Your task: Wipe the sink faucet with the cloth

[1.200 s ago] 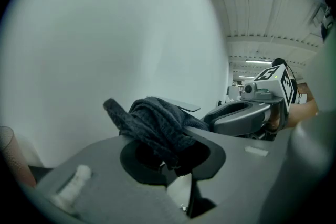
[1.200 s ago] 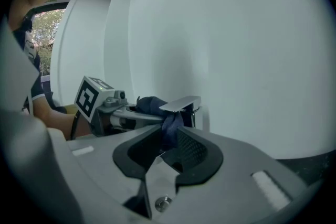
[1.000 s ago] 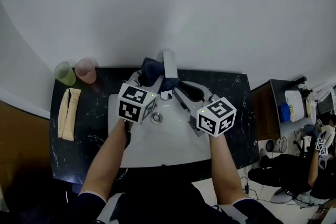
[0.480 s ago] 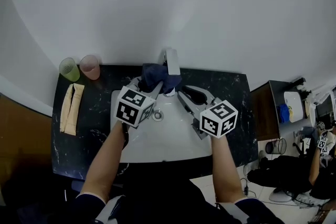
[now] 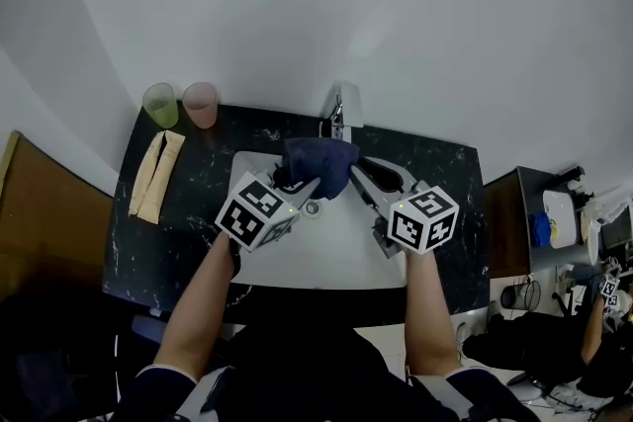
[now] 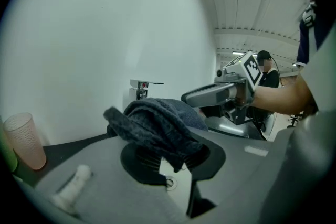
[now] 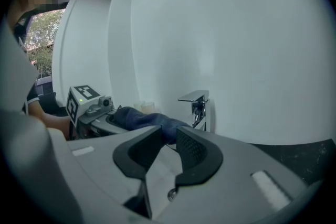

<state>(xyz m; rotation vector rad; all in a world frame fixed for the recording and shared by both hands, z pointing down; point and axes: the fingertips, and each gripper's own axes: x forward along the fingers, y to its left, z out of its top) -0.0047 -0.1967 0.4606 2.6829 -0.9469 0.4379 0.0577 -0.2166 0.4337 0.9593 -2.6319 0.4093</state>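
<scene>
A dark blue cloth [image 5: 321,163] hangs bunched over the white sink basin [image 5: 326,257], a little in front of the chrome faucet [image 5: 341,117]. My left gripper [image 5: 295,181] is shut on the cloth [image 6: 157,123], which drapes over both its pads and hides their tips. The faucet [image 6: 140,87] stands just behind the cloth, apart from it. My right gripper [image 5: 368,171] hovers over the basin's right side, open, with nothing between its fingers [image 7: 195,152]. In the right gripper view, the cloth [image 7: 147,119] lies left of the faucet [image 7: 198,105].
The basin is set in a black marbled counter [image 5: 445,173] against a white wall. A green cup [image 5: 161,104] and a pink cup [image 5: 201,102] stand at the back left, and a folded beige towel [image 5: 156,175] lies in front of them. Office furniture sits at the far right.
My left gripper has pulled the cloth back from the faucet's side to above the basin. The right gripper has barely shifted.
</scene>
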